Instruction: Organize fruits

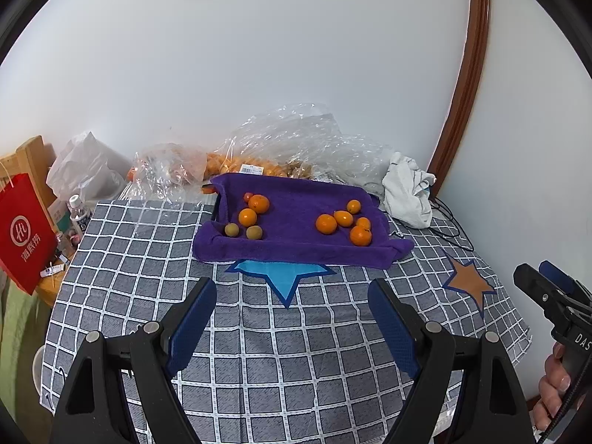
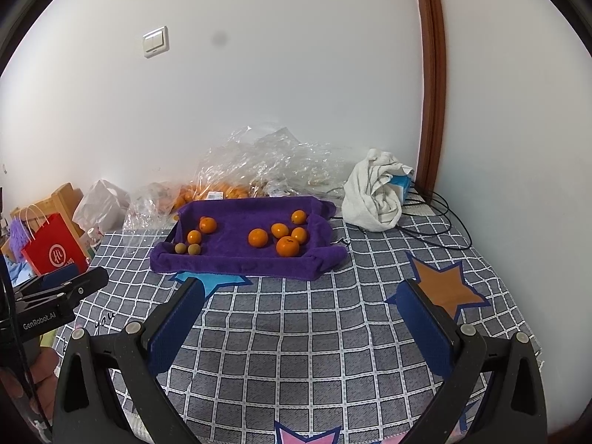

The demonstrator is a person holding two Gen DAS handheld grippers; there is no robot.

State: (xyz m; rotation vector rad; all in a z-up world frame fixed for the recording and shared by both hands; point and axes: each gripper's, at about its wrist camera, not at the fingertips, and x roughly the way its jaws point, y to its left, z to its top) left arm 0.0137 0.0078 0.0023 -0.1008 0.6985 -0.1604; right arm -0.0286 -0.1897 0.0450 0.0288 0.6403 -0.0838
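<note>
A tray lined with a purple towel [image 1: 296, 248] [image 2: 236, 262] sits at the far middle of the checked table. On its right lie several oranges [image 1: 326, 224] [image 2: 288, 246]. On its left lie two oranges [image 1: 247, 217] [image 2: 194, 237], a small red fruit [image 1: 247, 196] and two small brownish-green fruits [image 1: 254, 232] [image 2: 194, 249]. My left gripper [image 1: 292, 294] is open and empty, hovering over the table in front of the tray. My right gripper [image 2: 301, 296] is open and empty, also short of the tray.
Clear plastic bags with more oranges [image 1: 236, 162] [image 2: 222, 188] lie behind the tray. A crumpled white cloth [image 1: 407, 192] [image 2: 373, 199] and black cables [image 2: 433, 218] are at the back right. A red paper bag [image 1: 22, 233] and a bottle [image 1: 79, 214] stand at the left.
</note>
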